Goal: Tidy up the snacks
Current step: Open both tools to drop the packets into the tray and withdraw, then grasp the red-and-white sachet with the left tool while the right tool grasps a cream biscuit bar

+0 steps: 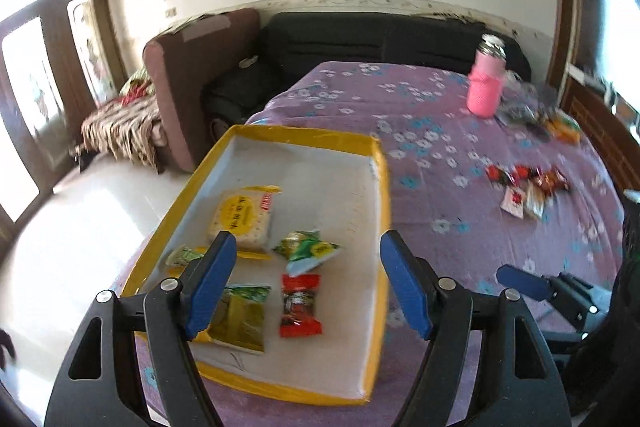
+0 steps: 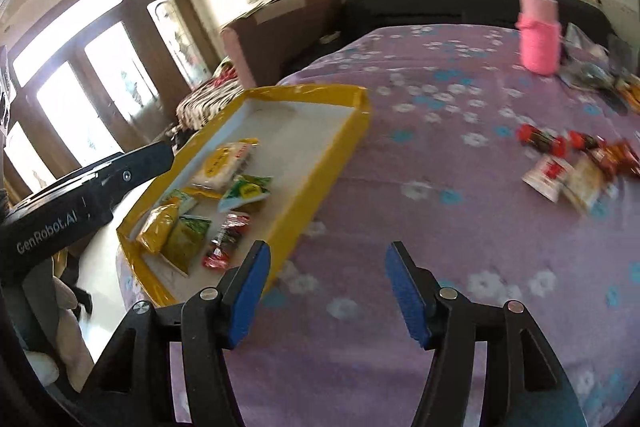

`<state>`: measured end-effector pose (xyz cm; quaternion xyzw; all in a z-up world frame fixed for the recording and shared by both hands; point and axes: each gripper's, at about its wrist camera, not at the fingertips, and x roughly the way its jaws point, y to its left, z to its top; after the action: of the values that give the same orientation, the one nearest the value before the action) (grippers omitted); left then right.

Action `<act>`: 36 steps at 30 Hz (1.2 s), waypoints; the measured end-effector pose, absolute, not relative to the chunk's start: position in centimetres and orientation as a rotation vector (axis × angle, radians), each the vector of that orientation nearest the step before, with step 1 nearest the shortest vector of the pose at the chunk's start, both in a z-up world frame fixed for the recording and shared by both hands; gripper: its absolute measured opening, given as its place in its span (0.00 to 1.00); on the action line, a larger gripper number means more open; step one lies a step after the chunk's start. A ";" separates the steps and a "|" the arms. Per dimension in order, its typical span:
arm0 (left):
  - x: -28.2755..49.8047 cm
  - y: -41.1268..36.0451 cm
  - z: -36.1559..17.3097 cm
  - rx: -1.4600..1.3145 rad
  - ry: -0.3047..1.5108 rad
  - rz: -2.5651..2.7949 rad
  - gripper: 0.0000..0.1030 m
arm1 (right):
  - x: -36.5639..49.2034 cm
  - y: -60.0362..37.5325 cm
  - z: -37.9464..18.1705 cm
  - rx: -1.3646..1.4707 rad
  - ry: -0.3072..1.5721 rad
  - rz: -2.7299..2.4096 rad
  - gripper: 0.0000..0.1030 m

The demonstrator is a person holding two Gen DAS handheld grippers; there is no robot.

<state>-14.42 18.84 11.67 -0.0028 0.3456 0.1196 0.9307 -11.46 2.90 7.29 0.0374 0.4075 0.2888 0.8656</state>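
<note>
A yellow-rimmed tray (image 1: 382, 187) (image 2: 340, 143) lies on a purple flowered cloth and holds several snack packets: a yellow cracker pack (image 1: 242, 219), a green packet (image 1: 306, 251), a red candy (image 1: 300, 307) and a green-yellow pack (image 1: 240, 319). My left gripper (image 1: 308, 287) hangs above the tray's near end, open, with nothing held. My right gripper (image 2: 328, 295) is open over bare cloth, right of the tray, and holds nothing. More red and white snack packets (image 1: 528, 187) (image 2: 576, 163) lie loose to the right.
A pink bottle (image 1: 486, 83) (image 2: 538, 35) stands at the far right beside dark wrappers (image 1: 532, 115). A brown armchair (image 1: 192, 75) and a black sofa (image 1: 380, 35) sit behind. The left gripper's body (image 2: 80, 195) shows at the left, white floor below.
</note>
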 end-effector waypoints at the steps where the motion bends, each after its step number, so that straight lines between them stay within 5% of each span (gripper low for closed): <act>1: -14.4 18.2 11.7 0.007 0.711 0.236 0.72 | -11.4 2.0 7.2 0.094 0.855 0.597 0.60; 20: -14.0 11.4 11.2 0.110 0.759 0.144 0.72 | -12.0 -5.1 7.0 0.204 0.840 0.511 0.63; 36: -12.0 12.2 7.5 -0.206 0.930 -0.143 0.72 | -6.2 -18.5 6.9 0.383 0.845 0.189 0.65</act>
<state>-11.99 12.24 7.46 -0.0989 0.4472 -0.0689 0.8863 -6.18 -18.54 6.94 0.1846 0.4068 0.0912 0.8900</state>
